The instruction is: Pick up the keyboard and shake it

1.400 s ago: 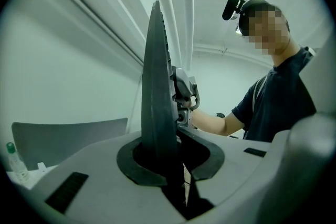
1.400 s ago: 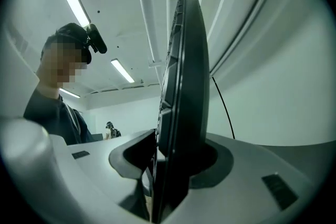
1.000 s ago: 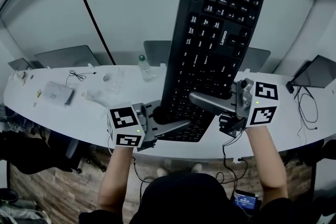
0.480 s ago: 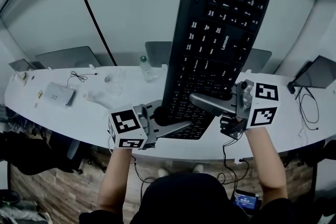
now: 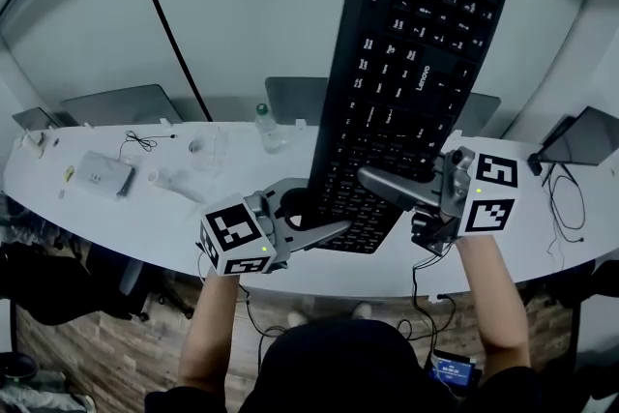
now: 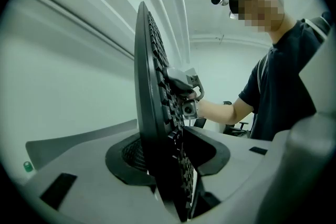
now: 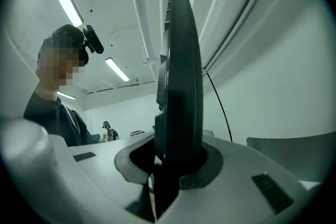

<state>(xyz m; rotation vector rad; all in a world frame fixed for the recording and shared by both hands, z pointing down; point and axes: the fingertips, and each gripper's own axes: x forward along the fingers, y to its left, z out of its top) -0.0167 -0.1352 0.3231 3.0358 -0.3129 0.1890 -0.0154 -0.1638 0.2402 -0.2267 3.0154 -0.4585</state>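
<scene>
The keyboard [image 5: 406, 82] stands upright above the table [image 5: 116, 222]. The right hand-held gripper [image 5: 387, 193] clamps its lower end; the left hand-held gripper [image 5: 309, 213] is opening its jaws around it.

An office-like workroom: a long white desk [image 5: 126, 218] along a bare wall carries cables [image 5: 566, 193] and a water bottle [image 5: 263, 123]. Strip lights [image 7: 116, 69] run along the ceiling, an office chair [image 6: 242, 126] stands behind, and a wood-plank floor [image 5: 87, 343] lies below.

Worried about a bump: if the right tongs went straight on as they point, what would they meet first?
The keyboard: the right tongs are clamped on it, and it stands edge-on directly ahead, probably blocking any advance.
</scene>
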